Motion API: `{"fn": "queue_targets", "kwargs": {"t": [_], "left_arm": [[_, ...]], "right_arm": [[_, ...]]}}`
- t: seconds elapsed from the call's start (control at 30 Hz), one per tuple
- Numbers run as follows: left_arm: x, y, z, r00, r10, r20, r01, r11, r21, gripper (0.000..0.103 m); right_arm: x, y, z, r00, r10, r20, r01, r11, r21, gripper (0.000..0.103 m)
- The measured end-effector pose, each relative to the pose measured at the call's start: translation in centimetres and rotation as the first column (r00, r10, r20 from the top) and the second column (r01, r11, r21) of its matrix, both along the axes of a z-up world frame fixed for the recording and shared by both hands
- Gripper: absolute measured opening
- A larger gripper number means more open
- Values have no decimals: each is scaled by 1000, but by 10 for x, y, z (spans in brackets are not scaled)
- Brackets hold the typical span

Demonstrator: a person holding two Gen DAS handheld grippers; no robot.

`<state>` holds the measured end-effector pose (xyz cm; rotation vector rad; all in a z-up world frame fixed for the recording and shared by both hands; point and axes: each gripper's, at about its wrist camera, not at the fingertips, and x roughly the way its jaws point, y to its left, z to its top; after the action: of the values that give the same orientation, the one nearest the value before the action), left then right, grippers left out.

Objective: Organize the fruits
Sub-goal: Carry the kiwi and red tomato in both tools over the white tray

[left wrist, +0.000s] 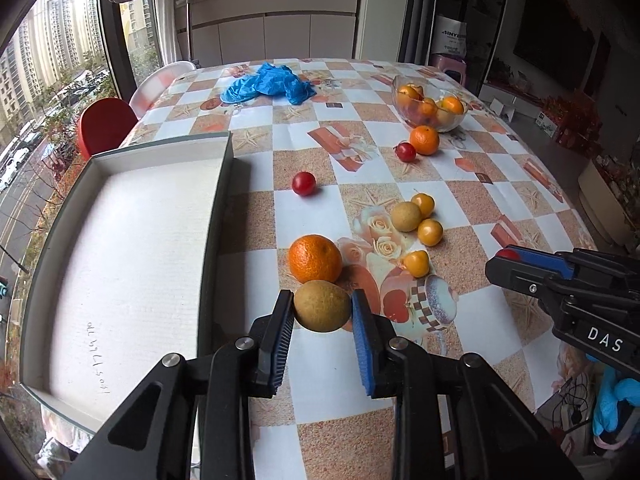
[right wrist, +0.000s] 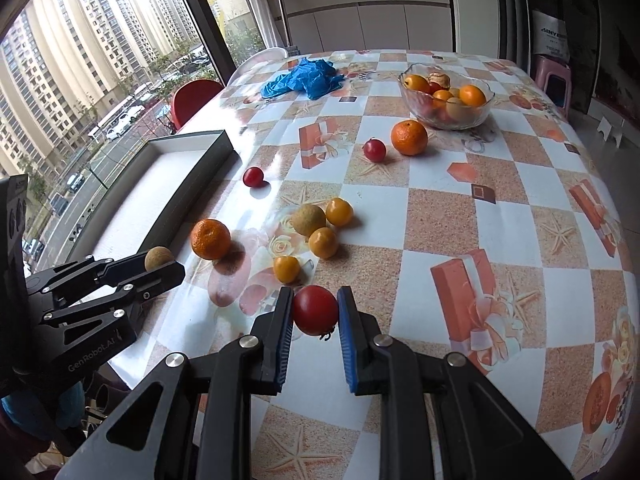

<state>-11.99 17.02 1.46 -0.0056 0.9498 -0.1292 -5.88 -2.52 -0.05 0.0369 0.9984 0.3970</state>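
- We take the table (left wrist: 460, 184), under its checked cloth, as the base of the scene, and the shallow white-lined box (left wrist: 132, 248) at its window-side edge as our landmark.
- The glass bowl (right wrist: 446, 98) of mixed fruit stands well away from the box, near the far corner; a crumpled blue cloth (left wrist: 266, 82) lies beyond the box's far end.
- The left gripper (left wrist: 322, 312) pinches a brownish round fruit (left wrist: 322, 306) just beside the box's near long wall, lifted off the cloth.
- The right gripper (right wrist: 314, 312) pinches a red fruit (right wrist: 315, 310), farther from the box than the left one.
- A large orange (left wrist: 315, 258) sits near the box wall; a second orange (left wrist: 425, 140) sits near the bowl.
- Three yellow fruits and one brownish fruit (left wrist: 406, 216) cluster past the large orange.
- Two small red fruits lie loose: one (left wrist: 303, 183) near the box, one (left wrist: 405, 151) touching the second orange.
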Motion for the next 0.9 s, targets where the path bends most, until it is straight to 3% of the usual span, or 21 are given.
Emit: {"fn": "queue_targets", "kwargs": {"t": [0.47, 0.9], "left_arm": [[-7, 87, 44, 981, 173, 90, -168, 984, -60, 30], [-10, 157, 19, 951, 305, 51, -304, 952, -39, 30]], "right_arm": [[16, 88, 40, 987, 159, 34, -159, 987, -13, 24], [19, 184, 43, 946, 325, 15, -325, 945, -25, 24]]}}
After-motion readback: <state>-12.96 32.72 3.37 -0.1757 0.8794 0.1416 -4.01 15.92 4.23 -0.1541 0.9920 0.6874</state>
